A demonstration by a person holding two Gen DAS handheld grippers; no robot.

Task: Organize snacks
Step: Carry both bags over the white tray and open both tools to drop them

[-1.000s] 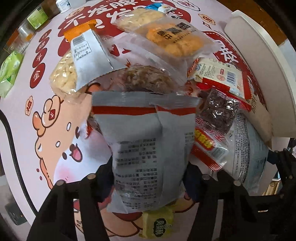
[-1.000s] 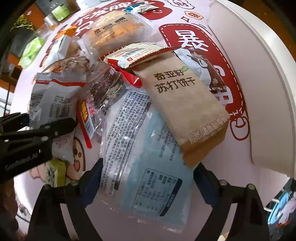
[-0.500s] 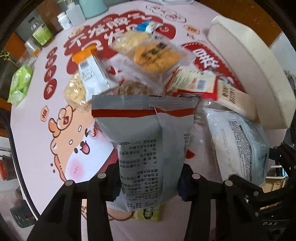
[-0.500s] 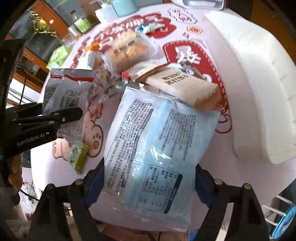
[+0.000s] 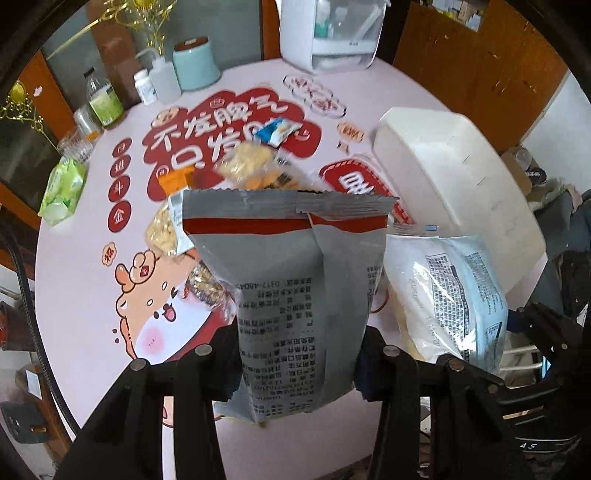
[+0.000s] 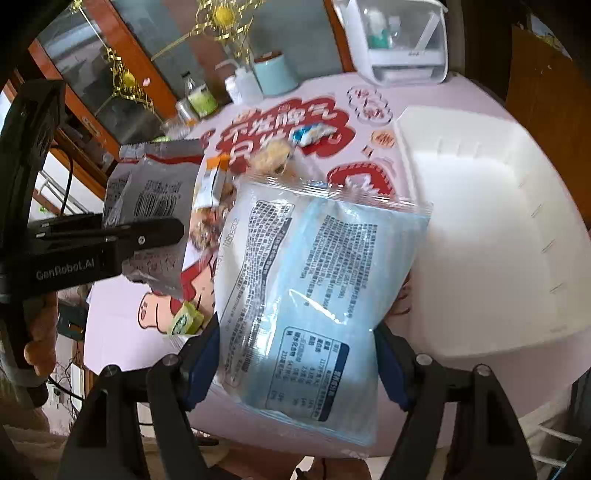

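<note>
A grey snack bag [image 5: 291,280] with a red stripe hangs above the pink table, and my left gripper [image 5: 295,354] is shut on its lower end. My right gripper [image 6: 295,354] holds a light blue and white snack bag [image 6: 314,280] in the air; its jaws are closing and the pads press the bag's sides. That blue bag [image 5: 454,288] also shows to the right of the grey one. The grey bag [image 6: 155,192] appears at the left in the right wrist view. Several loose snacks [image 5: 251,166] remain on the table. A white bin [image 6: 480,221] stands at the right.
Bottles [image 5: 103,99], a teal cup [image 5: 194,64] and a white appliance [image 5: 332,33] line the table's far edge. A green pack [image 5: 62,188] lies at the left edge. A small green packet [image 6: 186,319] lies near the front. A hand [image 6: 37,332] grips the left tool.
Both grippers have risen with their bags, so the table and the snack pile look smaller and farther. The blue bag has come off the pile and the brown cracker pack.
</note>
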